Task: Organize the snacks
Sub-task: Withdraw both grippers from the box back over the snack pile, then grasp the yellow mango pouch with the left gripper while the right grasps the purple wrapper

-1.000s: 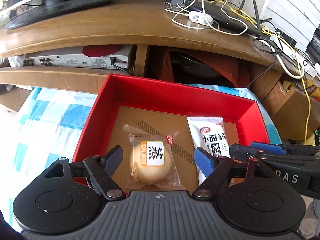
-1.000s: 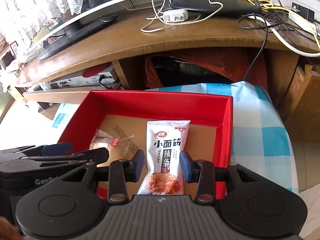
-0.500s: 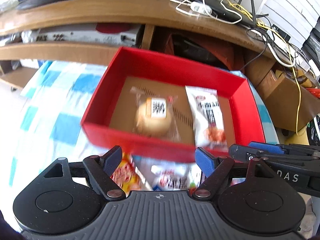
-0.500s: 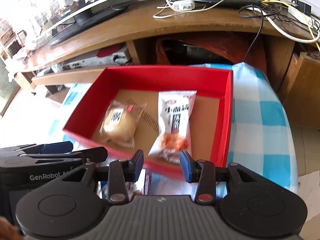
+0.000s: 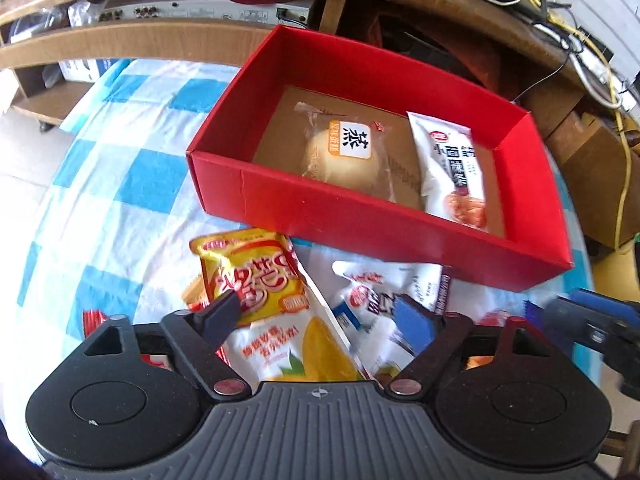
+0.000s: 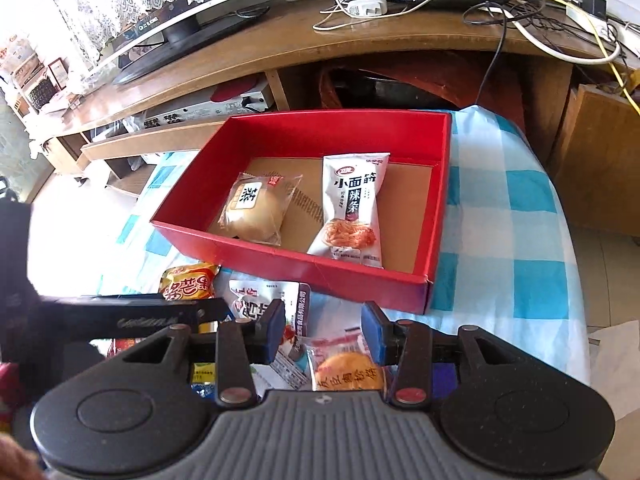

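Note:
A red box (image 5: 360, 216) (image 6: 304, 272) on the checked cloth holds a wrapped round bun (image 5: 344, 156) (image 6: 252, 208) and a white spicy-strip packet (image 5: 452, 172) (image 6: 352, 208). Loose snacks lie in front of the box. My left gripper (image 5: 318, 316) hangs over a yellow packet (image 5: 248, 276) and a white mango packet (image 5: 288, 348). Its jaws are opening, with nothing pressed between them. My right gripper (image 6: 325, 328) hovers above a round cracker packet (image 6: 344, 372) beside a white packet (image 6: 268, 304). Its jaws are opening a little and are empty.
The blue-and-white checked cloth (image 5: 120, 184) covers the table. Behind the box stands a wooden TV stand (image 6: 280, 48) with a screen, a router, tangled cables (image 6: 560, 28) and a silver receiver (image 5: 192, 12) on its shelf. A brown carton (image 5: 592, 152) sits at the right.
Both grippers have drawn back from over the red box to above the loose packets in front of it. The bun and white packet stay in the box. The left jaws stand wider.

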Demonstrator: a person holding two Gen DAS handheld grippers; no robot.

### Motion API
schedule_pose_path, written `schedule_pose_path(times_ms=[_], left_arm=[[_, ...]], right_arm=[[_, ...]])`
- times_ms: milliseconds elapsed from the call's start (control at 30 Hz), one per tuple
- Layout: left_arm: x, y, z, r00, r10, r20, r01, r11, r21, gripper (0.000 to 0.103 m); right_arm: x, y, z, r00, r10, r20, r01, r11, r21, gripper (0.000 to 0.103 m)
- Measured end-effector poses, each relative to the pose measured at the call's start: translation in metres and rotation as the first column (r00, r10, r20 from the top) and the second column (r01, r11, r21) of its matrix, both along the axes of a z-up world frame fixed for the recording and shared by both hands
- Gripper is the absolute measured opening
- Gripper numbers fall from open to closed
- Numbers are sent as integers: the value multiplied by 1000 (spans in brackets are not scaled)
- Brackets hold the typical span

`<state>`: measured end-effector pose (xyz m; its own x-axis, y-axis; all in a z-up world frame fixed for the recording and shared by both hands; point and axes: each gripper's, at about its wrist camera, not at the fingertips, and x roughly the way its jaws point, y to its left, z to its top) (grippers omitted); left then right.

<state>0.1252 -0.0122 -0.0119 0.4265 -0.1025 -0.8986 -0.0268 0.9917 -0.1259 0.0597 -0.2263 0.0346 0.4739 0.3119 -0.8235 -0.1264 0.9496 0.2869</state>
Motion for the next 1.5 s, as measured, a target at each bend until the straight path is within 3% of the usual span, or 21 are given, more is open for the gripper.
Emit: schedule_pose_path(times_ms=[200, 533, 733, 833, 1000, 1067, 1267, 1300, 1500], left_arm=[[-9, -1, -5, 1000, -17, 1, 17, 999, 41, 90], [-39, 16, 13, 1000, 31, -4, -32, 995, -94, 85], [-31, 26, 1, 990, 111, -87, -124, 980, -158, 85], [-24, 13, -1, 990, 111, -84, -120, 987, -110, 86], [-3, -12, -15, 988, 131, -83, -123, 988, 94, 89], [3, -16, -24, 986, 143, -91, -130, 982, 138, 85], [-10, -12, -25, 991, 101, -87, -87, 984, 155, 73], [-15, -10, -24, 992, 86, -88, -72, 986, 152, 66], [-49, -4, -18, 995, -14, -102, 22, 997, 79, 60]], right_arm=[[0, -18, -8, 999, -29, -26, 29, 1000, -12, 57], [-6, -39, -20, 996, -62, -70, 61, 998, -18, 59], [-12, -35, -16, 997, -29, -66, 29, 1000, 1, 60], [-15, -36, -12, 998, -24, -56, 25, 1000, 11, 60], [-15, -44, -9, 998, -42, -52, 44, 999, 30, 60], [-16, -46, -8, 998, -40, -50, 42, 998, 38, 60], [-17, -55, -8, 997, -54, -50, 55, 998, 24, 60], [-17, -57, -8, 997, -58, -53, 59, 998, 21, 60], [-14, -67, -16, 993, -84, -86, 83, 996, -8, 60]])
